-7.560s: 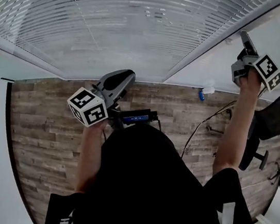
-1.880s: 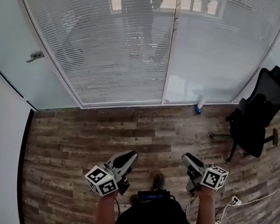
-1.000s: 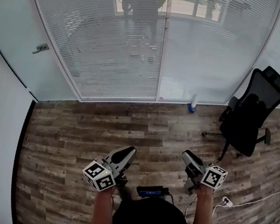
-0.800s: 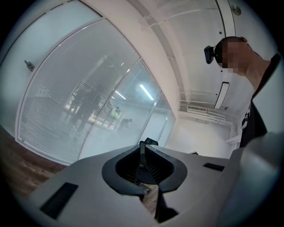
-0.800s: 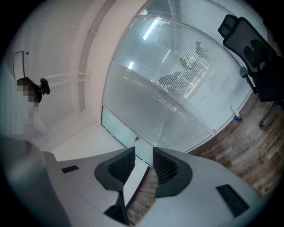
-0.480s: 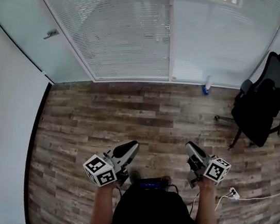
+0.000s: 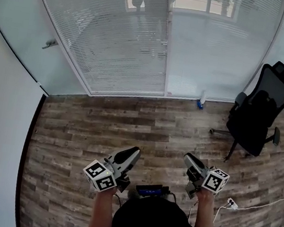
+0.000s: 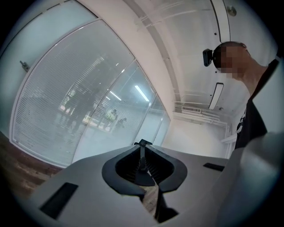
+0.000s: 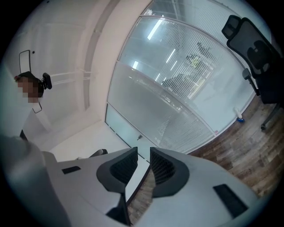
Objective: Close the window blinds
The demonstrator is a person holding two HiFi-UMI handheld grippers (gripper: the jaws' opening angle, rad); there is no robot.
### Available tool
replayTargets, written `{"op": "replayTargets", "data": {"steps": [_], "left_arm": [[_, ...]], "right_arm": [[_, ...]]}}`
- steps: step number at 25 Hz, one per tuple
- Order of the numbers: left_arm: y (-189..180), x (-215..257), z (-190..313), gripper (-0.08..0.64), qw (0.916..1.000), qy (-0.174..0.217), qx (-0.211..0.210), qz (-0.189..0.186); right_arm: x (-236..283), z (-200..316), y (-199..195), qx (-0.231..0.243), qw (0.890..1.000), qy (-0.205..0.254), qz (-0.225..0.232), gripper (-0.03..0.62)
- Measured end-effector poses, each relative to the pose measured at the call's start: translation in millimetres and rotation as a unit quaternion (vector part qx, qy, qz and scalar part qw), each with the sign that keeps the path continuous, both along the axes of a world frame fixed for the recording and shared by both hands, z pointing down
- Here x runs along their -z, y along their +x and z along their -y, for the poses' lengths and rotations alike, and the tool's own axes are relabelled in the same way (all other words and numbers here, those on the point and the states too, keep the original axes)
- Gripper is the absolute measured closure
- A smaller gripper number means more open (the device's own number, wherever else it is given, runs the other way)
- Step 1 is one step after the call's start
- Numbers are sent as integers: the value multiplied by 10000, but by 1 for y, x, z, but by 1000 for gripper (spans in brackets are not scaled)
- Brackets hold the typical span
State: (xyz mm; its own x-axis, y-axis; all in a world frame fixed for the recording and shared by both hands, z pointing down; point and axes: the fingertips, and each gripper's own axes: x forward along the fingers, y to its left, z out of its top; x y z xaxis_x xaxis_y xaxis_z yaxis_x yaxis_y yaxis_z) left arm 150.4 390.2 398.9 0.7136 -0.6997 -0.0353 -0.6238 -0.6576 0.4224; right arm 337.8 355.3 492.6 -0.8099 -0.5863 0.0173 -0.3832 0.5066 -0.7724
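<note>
Left gripper [image 7: 135, 151]: jaws together, nothing held. Right gripper [image 7: 189, 157]: narrow gap, jaws just been closing, nothing between them. Both held low in front of body, pointing level over wood floor [image 7: 130, 124], well apart from window. Blinds [image 7: 126, 39] hang full length over both panes, down to floor edge. Left pane slats let dark outline show through; right pane looks more solid. Office chair [image 7: 260, 117] near right pane. Judgement: lowering done, task about finished; at most slat tilt on left pane remains.
</note>
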Motion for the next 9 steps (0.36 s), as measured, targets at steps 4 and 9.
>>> {"op": "replayTargets", "data": {"steps": [4,9], "left_arm": [[-19,12,1,523,9991,18,47,-423],[-43,16,2,522,9973,103,-7,-730]], "right_arm": [[0,-6,-11,-74,9999,-56,-119,499],[3,-10,-35,-68,9995,-79,-289,499]]}}
